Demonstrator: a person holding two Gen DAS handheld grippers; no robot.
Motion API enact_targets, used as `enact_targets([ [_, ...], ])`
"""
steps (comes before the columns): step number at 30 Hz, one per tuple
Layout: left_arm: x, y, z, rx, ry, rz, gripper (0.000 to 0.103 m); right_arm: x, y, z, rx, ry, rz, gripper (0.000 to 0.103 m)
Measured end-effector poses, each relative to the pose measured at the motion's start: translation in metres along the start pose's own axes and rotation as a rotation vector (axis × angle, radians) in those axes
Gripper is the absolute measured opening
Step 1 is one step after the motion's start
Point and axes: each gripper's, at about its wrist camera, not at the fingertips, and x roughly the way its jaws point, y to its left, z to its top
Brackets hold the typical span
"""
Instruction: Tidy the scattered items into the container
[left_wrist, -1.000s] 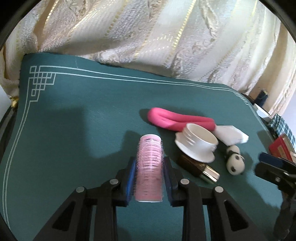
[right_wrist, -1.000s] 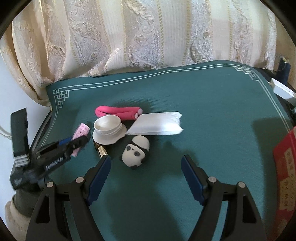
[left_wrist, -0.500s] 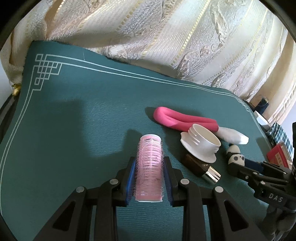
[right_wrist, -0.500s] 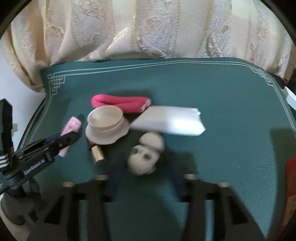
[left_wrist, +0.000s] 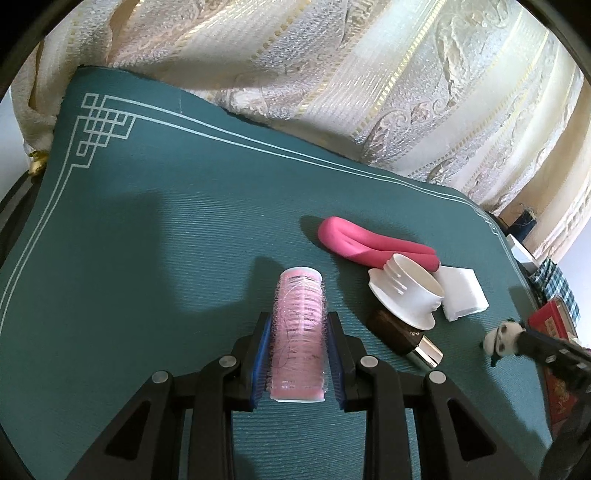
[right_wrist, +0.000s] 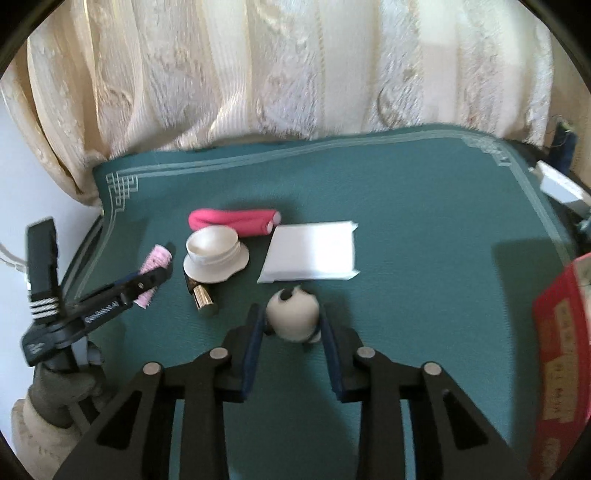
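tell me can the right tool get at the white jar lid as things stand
Probably not right away. The right tool is closing around the panda toy, so it is occupied. The path itself looks free: the white jar lid sits uncovered, resting on a brown bottle.

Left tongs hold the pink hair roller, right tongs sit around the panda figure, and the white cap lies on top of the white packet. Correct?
Not quite. The white cap rests on the brown-and-gold tube, beside the white packet, as the right wrist view shows. The rest stands: left tongs hold the pink hair roller; right tongs, closing, flank the panda figure.
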Motion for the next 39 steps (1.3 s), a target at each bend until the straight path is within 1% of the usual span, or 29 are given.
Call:
enact_targets([
  [4,0.0,0.0,0.0,0.0,0.0,0.011,0.03,-0.03,-0.01,0.008,0.001,-0.069,-0.026,0.031],
  [8,0.001,-0.002,0.0,0.013,0.001,0.028,0.03,-0.071,-0.033,0.027,0.018,-0.161,-0.103,0.03],
  [10,0.001,-0.002,0.0,0.018,0.002,0.034,0.03,-0.094,-0.049,0.039,0.035,-0.212,-0.156,0.03],
  [14,0.001,-0.004,0.0,0.03,0.004,0.048,0.03,-0.149,-0.086,0.066,0.073,-0.322,-0.288,0.03],
  [18,0.002,-0.007,-0.001,0.046,0.006,0.068,0.03,-0.204,-0.122,0.093,0.084,-0.425,-0.48,0.03],
  [20,0.002,-0.008,-0.001,0.05,0.006,0.074,0.03,-0.23,-0.141,0.105,0.101,-0.457,-0.551,0.03],
  [22,0.002,-0.009,-0.001,0.053,0.006,0.078,0.03,-0.254,-0.159,0.112,0.126,-0.474,-0.588,0.03],
  [23,0.002,-0.008,-0.001,0.053,0.005,0.081,0.03,-0.265,-0.165,0.112,0.128,-0.478,-0.588,0.03],
  [25,0.002,-0.008,-0.001,0.052,0.005,0.082,0.03,-0.279,-0.167,0.101,0.092,-0.482,-0.6,0.03],
  [27,0.003,-0.008,-0.001,0.053,0.005,0.088,0.03,-0.278,-0.168,0.085,0.055,-0.459,-0.613,0.03],
  [28,0.003,-0.008,-0.001,0.054,0.004,0.092,0.03,-0.271,-0.171,0.077,0.052,-0.435,-0.602,0.03],
  [30,0.003,-0.009,-0.001,0.055,0.004,0.103,0.03,-0.251,-0.186,0.056,0.103,-0.342,-0.515,0.03],
  [32,0.002,-0.009,-0.001,0.055,0.003,0.11,0.03,-0.233,-0.199,0.036,0.159,-0.266,-0.423,0.03],
  [33,0.003,-0.009,-0.002,0.057,0.003,0.115,0.03,-0.223,-0.204,0.025,0.176,-0.234,-0.391,0.03],
  [37,0.003,-0.012,-0.002,0.068,0.003,0.137,0.03,-0.2,-0.212,-0.005,0.204,-0.143,-0.296,0.03],
  [39,0.001,-0.012,-0.003,0.064,-0.003,0.149,0.03,-0.192,-0.211,-0.013,0.189,-0.113,-0.281,0.03],
])
